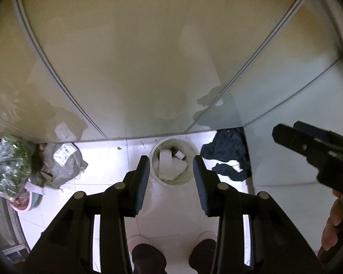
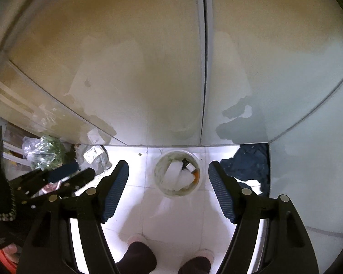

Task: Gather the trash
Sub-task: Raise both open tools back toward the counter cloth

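While both views look down at the white tiled floor [image 1: 107, 157], these lines hold:

Left gripper [image 1: 171, 166]: jaws spread apart, nothing between the pads; it hangs above the floor with the bin showing in the gap. It also shows at the left of the right wrist view [image 2: 64, 178].

Right gripper [image 2: 169, 178]: jaws wide apart and empty, framing the bin from above. Its black body shows at the right edge of the left wrist view, where its fingertips cannot be made out.

Trash bin: a round white plastic bin [image 1: 173, 164] [image 2: 178, 173] stands on the floor just in front of the glossy beige cabinet doors [image 1: 137, 68]. Inside lie white paper pieces [image 2: 175, 175], a dark item and something orange.

Left of the bin: a grey sack with a white label [image 1: 65, 162], then a clear plastic bag of green leaves [image 1: 10, 166] over a pink and teal bowl [image 1: 28, 202].

Right of the bin: a crumpled dark blue cloth [image 1: 228, 157] [image 2: 249, 164] in the corner by the cabinet.

Below: the person's feet in pink slippers [image 1: 137, 243].
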{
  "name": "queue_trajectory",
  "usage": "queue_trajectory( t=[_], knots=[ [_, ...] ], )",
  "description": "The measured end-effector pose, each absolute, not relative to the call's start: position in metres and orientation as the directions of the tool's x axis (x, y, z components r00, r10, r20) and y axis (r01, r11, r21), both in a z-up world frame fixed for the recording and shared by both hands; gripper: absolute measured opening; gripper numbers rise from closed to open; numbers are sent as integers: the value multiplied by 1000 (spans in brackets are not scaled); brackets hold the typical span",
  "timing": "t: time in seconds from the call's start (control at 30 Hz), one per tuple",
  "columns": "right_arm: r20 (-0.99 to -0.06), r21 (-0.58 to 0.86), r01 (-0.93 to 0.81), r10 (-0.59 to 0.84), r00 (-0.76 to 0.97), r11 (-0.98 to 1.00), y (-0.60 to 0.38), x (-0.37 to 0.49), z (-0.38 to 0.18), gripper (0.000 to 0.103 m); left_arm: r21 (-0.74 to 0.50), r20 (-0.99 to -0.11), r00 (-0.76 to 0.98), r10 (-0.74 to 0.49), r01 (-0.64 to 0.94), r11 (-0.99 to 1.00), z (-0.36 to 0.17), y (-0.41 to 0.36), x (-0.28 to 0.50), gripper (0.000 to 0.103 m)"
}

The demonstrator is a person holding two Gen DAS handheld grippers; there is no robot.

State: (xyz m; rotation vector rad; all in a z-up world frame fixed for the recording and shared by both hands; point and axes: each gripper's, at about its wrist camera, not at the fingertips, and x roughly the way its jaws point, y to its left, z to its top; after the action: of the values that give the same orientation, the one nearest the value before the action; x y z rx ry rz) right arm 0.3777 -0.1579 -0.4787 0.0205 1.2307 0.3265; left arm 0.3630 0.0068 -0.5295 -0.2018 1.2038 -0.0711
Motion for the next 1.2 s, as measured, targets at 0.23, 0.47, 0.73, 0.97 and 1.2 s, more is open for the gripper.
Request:
queue_trajectory(
  t=[0.23,0.47,0.73,0.97,1.2],
  knots=[
    [-900,162,-232,240,364,959,-160,358,-363,69,-203,-884,433,-176,-18,979,-397,8,343,39],
    [-844,115,-224,214,492,968,-156,336,-245,69,-198,-808,560,-186,40,979,-263,19,318,48],
    [-727,77,-183,181,662,980,-144,306,-127,72,-181,-654,729,-202,109,977,-127,54,295,60],
    [-625,36,-157,145,767,987,-137,302,-79,85,-148,-568,804,-174,108,983,-78,68,302,78],
    [-576,44,-164,159,802,985,-147,343,-71,92,-110,-533,837,-123,76,991,-62,66,341,94]
  ],
)
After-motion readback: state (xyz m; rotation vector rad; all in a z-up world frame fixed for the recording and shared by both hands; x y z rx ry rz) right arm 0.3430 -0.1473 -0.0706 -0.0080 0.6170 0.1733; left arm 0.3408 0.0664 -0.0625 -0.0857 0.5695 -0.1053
